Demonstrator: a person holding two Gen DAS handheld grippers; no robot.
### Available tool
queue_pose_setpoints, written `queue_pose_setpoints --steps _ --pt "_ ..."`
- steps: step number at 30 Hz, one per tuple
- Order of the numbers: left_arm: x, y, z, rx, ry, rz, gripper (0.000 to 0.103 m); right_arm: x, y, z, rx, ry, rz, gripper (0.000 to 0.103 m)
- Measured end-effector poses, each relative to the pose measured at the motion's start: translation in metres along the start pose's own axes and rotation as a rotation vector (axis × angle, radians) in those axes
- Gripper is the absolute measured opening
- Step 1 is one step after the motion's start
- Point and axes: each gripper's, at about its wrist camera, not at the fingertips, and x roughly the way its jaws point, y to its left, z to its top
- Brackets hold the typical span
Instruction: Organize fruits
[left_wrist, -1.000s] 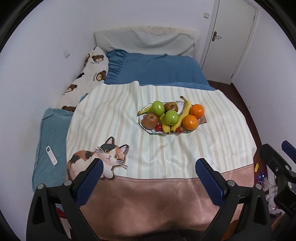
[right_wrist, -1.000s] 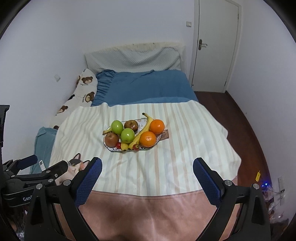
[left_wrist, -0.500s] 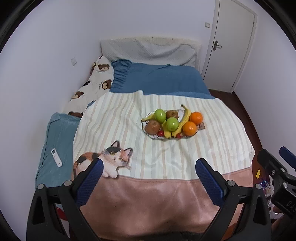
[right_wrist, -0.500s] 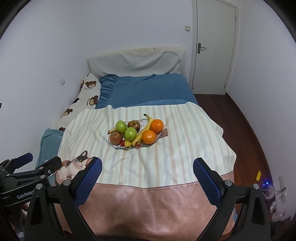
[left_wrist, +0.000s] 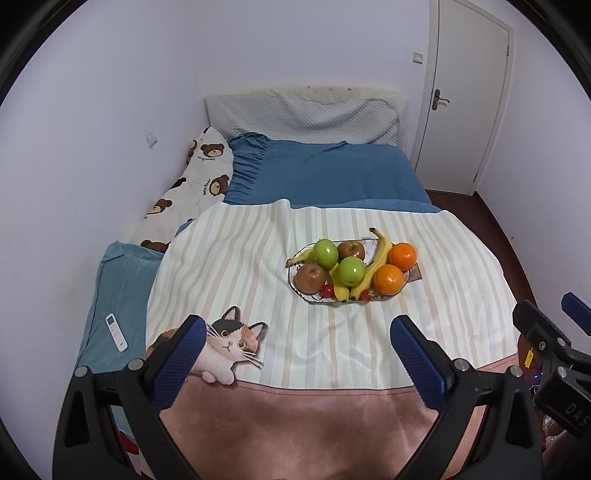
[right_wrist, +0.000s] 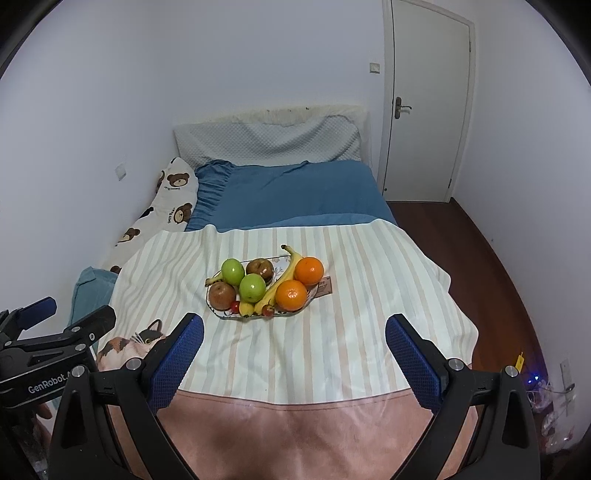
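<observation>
An oval glass plate (left_wrist: 300, 292) (right_wrist: 295, 312) sits mid-bed on a striped blanket. It holds two green apples (left_wrist: 351, 270) (right_wrist: 252, 287), two brownish apples (left_wrist: 311, 277) (right_wrist: 221, 295), two oranges (left_wrist: 388, 279) (right_wrist: 291, 294), bananas (left_wrist: 376, 258) (right_wrist: 286, 271) and small red fruits (left_wrist: 326, 291) (right_wrist: 235, 305). My left gripper (left_wrist: 297, 338) is open and empty, well short of the plate above the blanket's near end. Likewise open and empty, my right gripper (right_wrist: 294, 338) hangs back over the pink edge. Each gripper shows at the side of the other's view.
A striped blanket with a cat print (left_wrist: 225, 341) covers the bed's foot. A white remote (left_wrist: 116, 331) lies on the teal cushion at left. A bear-print pillow (left_wrist: 199, 173) lines the left wall. A shut door (right_wrist: 428, 103) and wooden floor (right_wrist: 491, 266) lie to the right.
Both grippers have drawn back and risen, so the bed and the fruit plate look smaller and farther. Neither gripper's opening has changed.
</observation>
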Motion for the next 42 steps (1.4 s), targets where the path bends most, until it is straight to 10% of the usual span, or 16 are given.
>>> queue_pose_setpoints --steps 42 --pt "0.011 -0.001 0.011 -0.016 0.001 0.017 0.102 0.023 0.005 0.014 0.011 -0.015 0.007 0.101"
